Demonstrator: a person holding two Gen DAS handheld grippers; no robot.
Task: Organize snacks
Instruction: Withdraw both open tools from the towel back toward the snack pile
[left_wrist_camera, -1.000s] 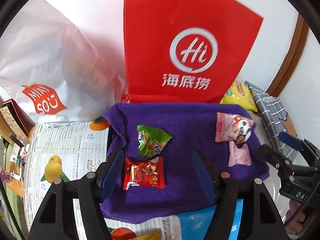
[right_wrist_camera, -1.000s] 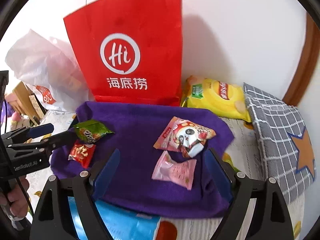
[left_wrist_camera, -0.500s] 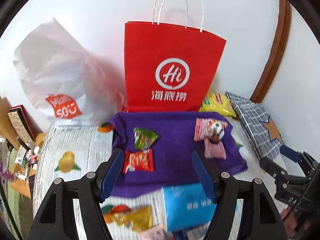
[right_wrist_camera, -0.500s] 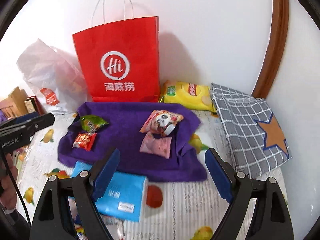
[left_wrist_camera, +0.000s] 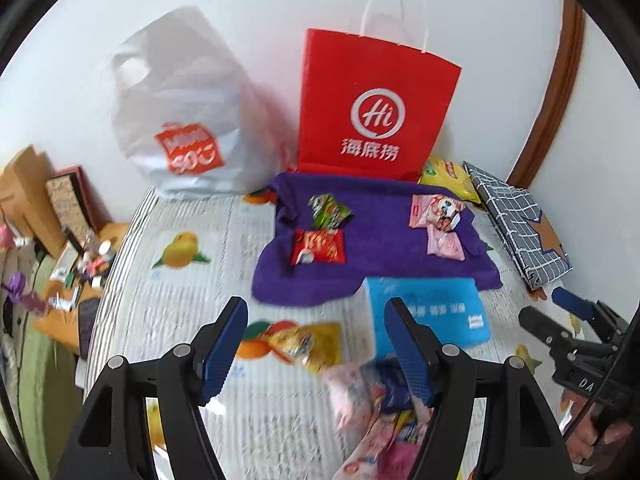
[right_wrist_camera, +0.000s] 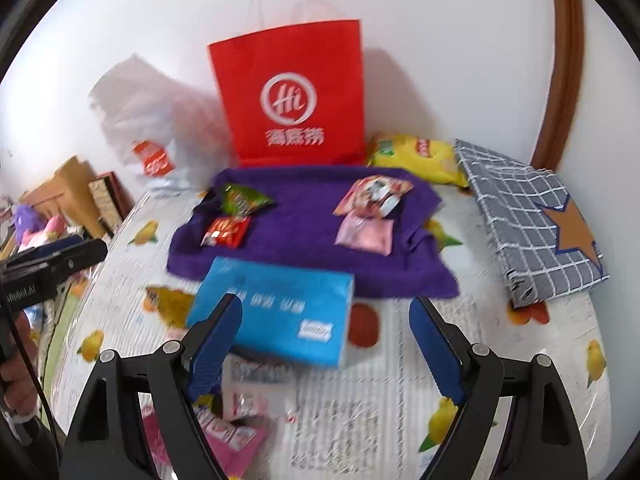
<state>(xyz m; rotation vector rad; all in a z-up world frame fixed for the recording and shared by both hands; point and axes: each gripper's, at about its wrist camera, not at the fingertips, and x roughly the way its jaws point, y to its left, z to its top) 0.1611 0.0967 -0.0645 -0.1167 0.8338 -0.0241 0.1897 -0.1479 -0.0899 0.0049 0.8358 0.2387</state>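
A purple cloth (left_wrist_camera: 380, 272) (right_wrist_camera: 304, 240) lies on the table and carries a green packet (left_wrist_camera: 329, 210) (right_wrist_camera: 243, 199), a red packet (left_wrist_camera: 319, 247) (right_wrist_camera: 226, 232), a panda-print packet (left_wrist_camera: 437, 210) (right_wrist_camera: 374, 195) and a pale pink packet (left_wrist_camera: 445, 243) (right_wrist_camera: 365, 234). Loose snacks lie near me: a yellow packet (left_wrist_camera: 308, 344) and pink packets (left_wrist_camera: 360, 400) (right_wrist_camera: 224, 436). My left gripper (left_wrist_camera: 316, 344) is open and empty, hovering above the near table. My right gripper (right_wrist_camera: 326, 344) is open and empty, above a blue pack (right_wrist_camera: 272, 316) (left_wrist_camera: 428, 312).
A red paper bag (left_wrist_camera: 376, 108) (right_wrist_camera: 292, 92) and a white plastic bag (left_wrist_camera: 180, 120) stand by the back wall. A yellow chip bag (right_wrist_camera: 416, 158) and a grey checked cloth (right_wrist_camera: 532, 224) lie at the right. Clutter sits off the table's left edge (left_wrist_camera: 60, 248).
Both grippers have pulled back and up from the purple cloth. The blue pack and loose snacks at the near side have come into view. Both stay open.
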